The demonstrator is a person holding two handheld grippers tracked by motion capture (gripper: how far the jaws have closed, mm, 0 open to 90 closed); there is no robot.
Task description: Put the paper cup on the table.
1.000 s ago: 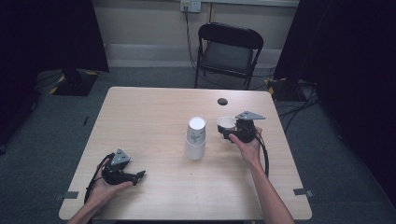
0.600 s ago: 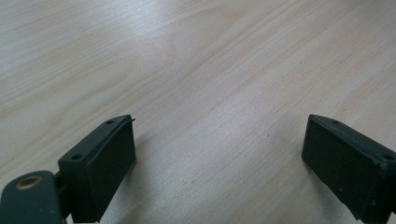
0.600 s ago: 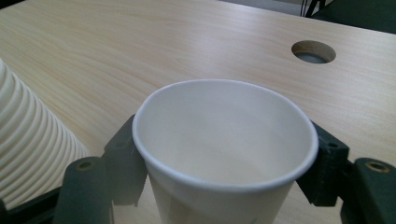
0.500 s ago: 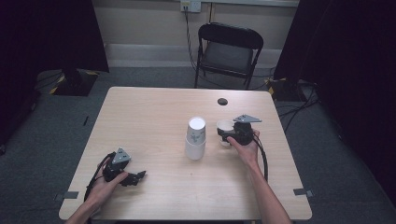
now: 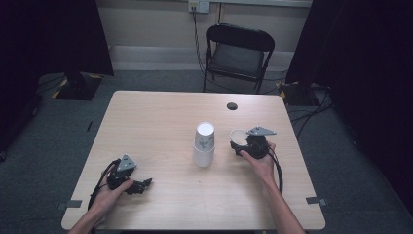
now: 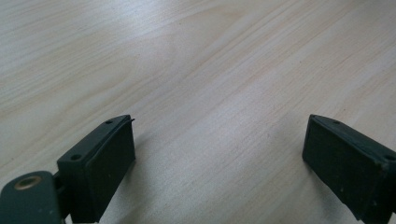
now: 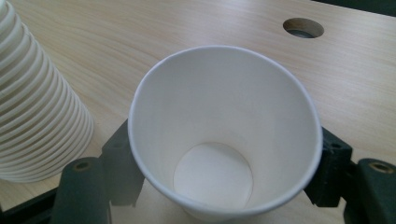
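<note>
1. The right gripper (image 5: 242,145) is sitting on the right half of the worktop (image 5: 160,117), held in the person's right hand (image 5: 259,161), with its jaws clamping a single white paper cup (image 5: 237,137) between them.
2. In the right gripper view, the paper cup (image 7: 224,135) is lying directly between the two black jaws, one jaw pressing on each side of its wall near the lower part, and its open mouth is facing the camera so that the round white bottom is showing inside.
3. The stack of upside-down paper cups (image 5: 203,144) is standing near the middle of the worktop, just to the left of the held cup and apart from it; in the right gripper view the ribbed rims of the stack (image 7: 37,116) are rising along the left edge.
4. A round cable hole (image 5: 232,106) is lying in the worktop beyond the held cup, toward the far edge; the right gripper view is showing the hole (image 7: 303,27) at the upper right.
5. The left gripper (image 5: 141,185) is resting near the front left corner of the worktop in the person's left hand (image 5: 109,192), well apart from the cups.
6. In the left gripper view its jaws are standing wide apart, with nothing but bare pale wood grain of the worktop (image 6: 210,79) between them.
7. A black folding chair (image 5: 236,53) is standing behind the far edge of the worktop on the grey floor.
</note>
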